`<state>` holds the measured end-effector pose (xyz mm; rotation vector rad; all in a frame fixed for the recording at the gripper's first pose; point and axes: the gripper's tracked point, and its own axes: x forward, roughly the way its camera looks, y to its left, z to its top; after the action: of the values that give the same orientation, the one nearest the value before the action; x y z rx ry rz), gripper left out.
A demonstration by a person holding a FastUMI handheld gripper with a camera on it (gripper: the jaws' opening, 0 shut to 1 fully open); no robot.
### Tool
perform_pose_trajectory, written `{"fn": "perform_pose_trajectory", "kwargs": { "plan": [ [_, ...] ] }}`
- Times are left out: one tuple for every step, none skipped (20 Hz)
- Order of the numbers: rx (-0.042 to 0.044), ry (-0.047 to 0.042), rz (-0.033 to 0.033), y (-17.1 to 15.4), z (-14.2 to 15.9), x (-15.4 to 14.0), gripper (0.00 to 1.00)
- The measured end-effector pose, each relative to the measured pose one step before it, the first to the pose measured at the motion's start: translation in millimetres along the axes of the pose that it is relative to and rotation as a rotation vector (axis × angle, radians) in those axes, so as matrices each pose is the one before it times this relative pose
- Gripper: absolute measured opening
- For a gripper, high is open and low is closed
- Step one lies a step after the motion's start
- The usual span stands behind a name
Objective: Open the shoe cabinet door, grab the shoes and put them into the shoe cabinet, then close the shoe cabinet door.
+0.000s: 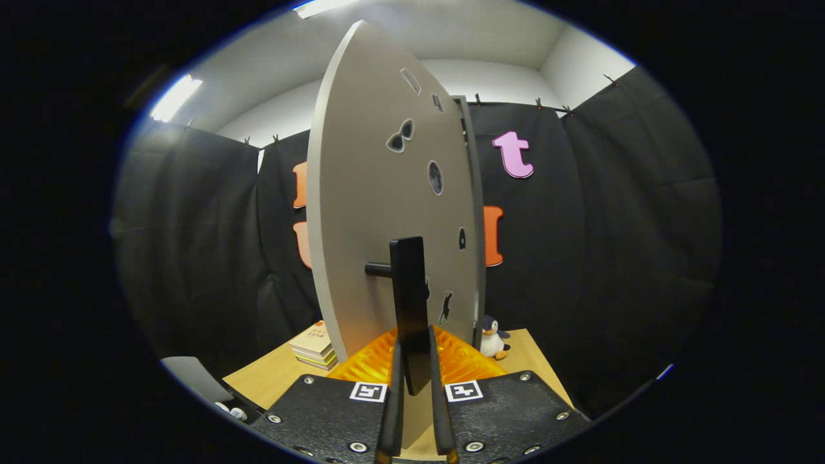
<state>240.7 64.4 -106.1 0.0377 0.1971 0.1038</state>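
The grey shoe cabinet door [380, 206] stands swung out toward me, its face with several small cut-out shapes turned to the right. A black bar handle [409, 296] sticks out from the door on a short peg. My gripper [416, 377] is shut on that handle, with both fingers pressing its lower end from either side. The cabinet's edge [475, 212] shows just behind the door on the right.
A wooden table [271, 377] lies below. A stack of books [314, 346] rests on it left of the door. A small penguin toy [493, 337] stands to the right, beside the cabinet. A grey chair back [193, 377] shows at the near left.
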Motion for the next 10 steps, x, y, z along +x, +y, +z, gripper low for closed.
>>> {"fn": "perform_pose_trajectory", "kwargs": {
  "plan": [
    [0.01190, -0.00464, -0.01632, -6.84, 1.50, -3.21, 0.19],
    [0.00794, -0.00198, -0.01609, -6.84, -0.59, -2.20, 0.19],
    [0.00535, -0.00170, -0.01707, -7.29, -1.79, -1.87, 0.19],
    [-0.00092, -0.00295, -0.01811, -8.07, 0.95, -0.05, 0.19],
    [-0.00329, -0.00142, -0.01963, -8.08, 0.56, -0.73, 0.19],
    [0.00088, -0.00299, -0.01854, -6.69, 1.07, -0.87, 0.17],
    [0.00123, 0.00201, -0.02054, -8.19, 0.85, -1.91, 0.15],
    [0.00137, -0.00233, -0.01903, -7.62, 1.11, 0.59, 0.13],
    [0.00225, 0.00483, -0.01703, -5.18, -1.32, 1.01, 0.13],
    [0.00571, 0.00597, -0.01600, -5.13, -0.52, 0.47, 0.12]
  ]
}}
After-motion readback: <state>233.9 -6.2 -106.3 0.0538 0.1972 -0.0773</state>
